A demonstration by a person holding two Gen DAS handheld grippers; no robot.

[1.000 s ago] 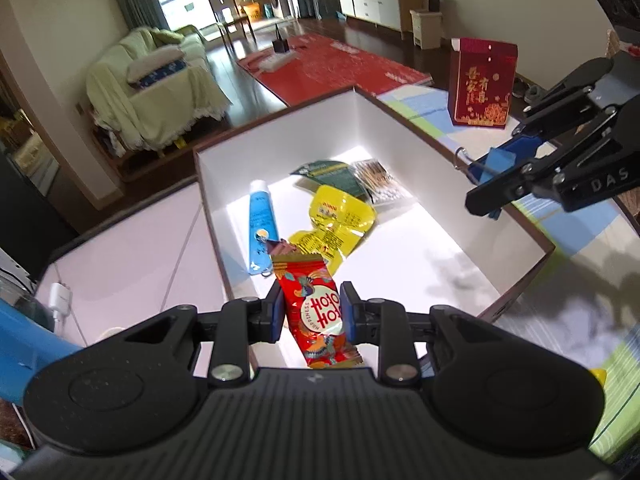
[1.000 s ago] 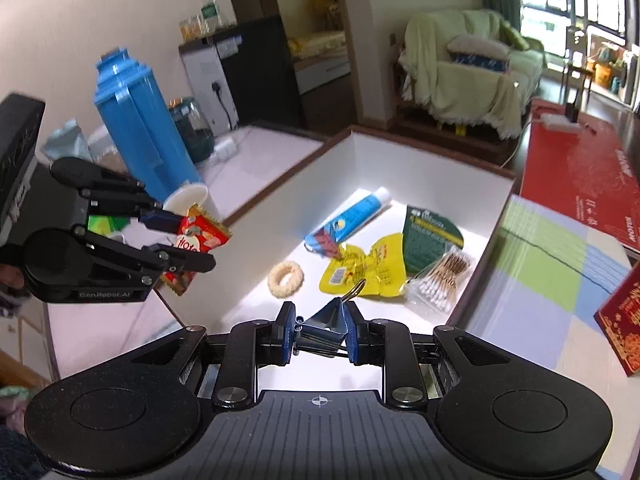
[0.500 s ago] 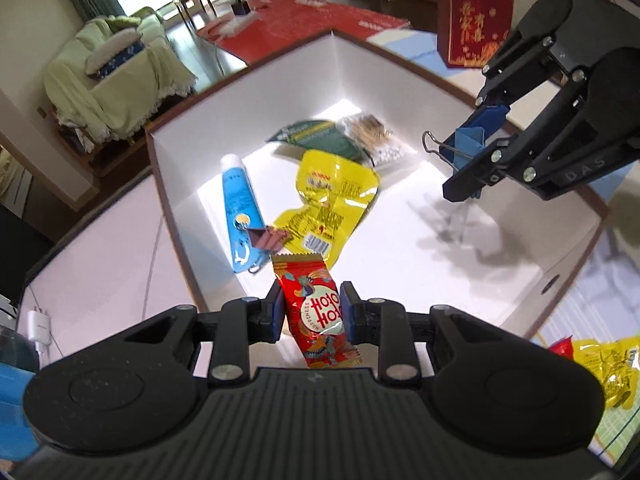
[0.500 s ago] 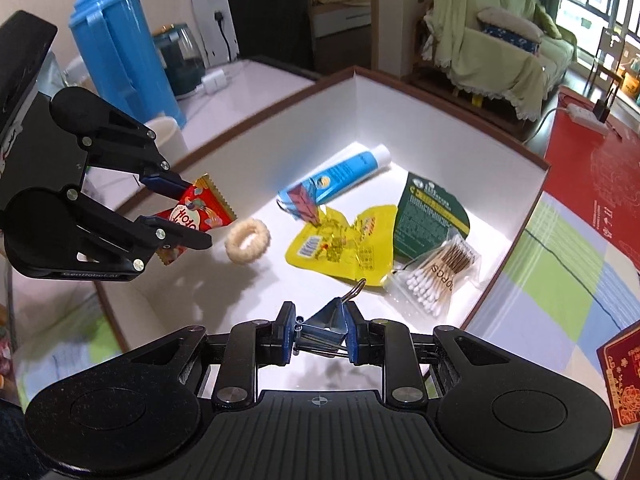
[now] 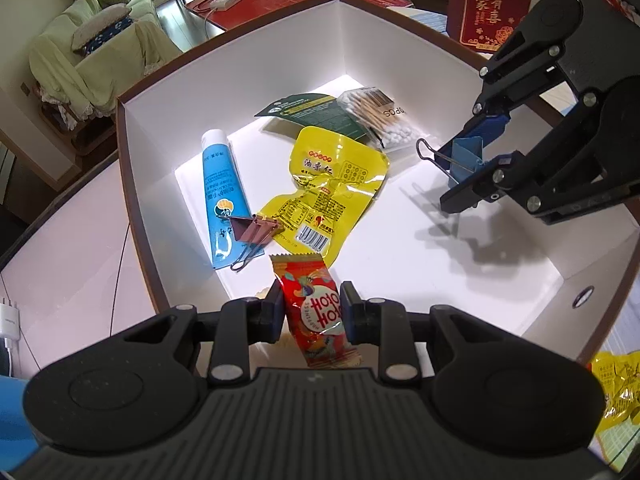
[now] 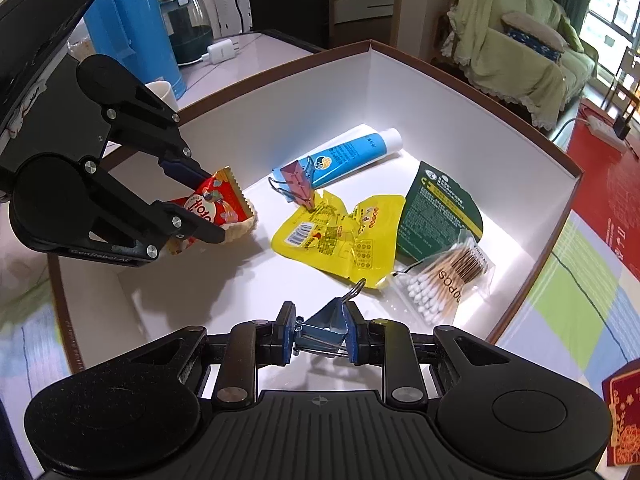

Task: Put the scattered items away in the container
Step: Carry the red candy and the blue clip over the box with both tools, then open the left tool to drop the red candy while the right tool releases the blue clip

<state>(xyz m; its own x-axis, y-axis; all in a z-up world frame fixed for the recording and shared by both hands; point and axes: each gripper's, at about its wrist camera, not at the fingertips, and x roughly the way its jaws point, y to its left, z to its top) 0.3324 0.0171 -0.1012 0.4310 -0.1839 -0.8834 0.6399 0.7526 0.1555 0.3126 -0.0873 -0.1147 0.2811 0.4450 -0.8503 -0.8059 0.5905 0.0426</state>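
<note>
Looking from the left wrist first, the left gripper point(image 5: 310, 312) is squeezed tight on a red snack packet point(image 5: 316, 312), held up over the near edge of the white box point(image 5: 256, 60). Across from it the right gripper point(image 5: 476, 168) pinches a blue binder clip point(image 5: 466, 152) above the right side of the box floor. Inside lie a blue tube point(image 5: 220, 184), a pink binder clip point(image 5: 256, 230) resting on the tube's end, a yellow pouch point(image 5: 328, 188), a green packet point(image 5: 316, 114) and a bag of cotton swabs point(image 5: 380, 114) near the far corner.

From the right wrist, the right gripper point(image 6: 320, 332) grips the blue binder clip point(image 6: 326, 326) by its sides — the wire loop sticks out ahead. The left gripper point(image 6: 208, 204) holds the red snack packet point(image 6: 212, 208) just over a pale ring point(image 6: 240, 230) by the box's left wall.

What could go wrong? If the clip is let go from up high, it may bounce and hit the swabs or hop out. I think the snack packet could slide and land on the ring, or the two grippers could bump if both move to the middle together.
</note>
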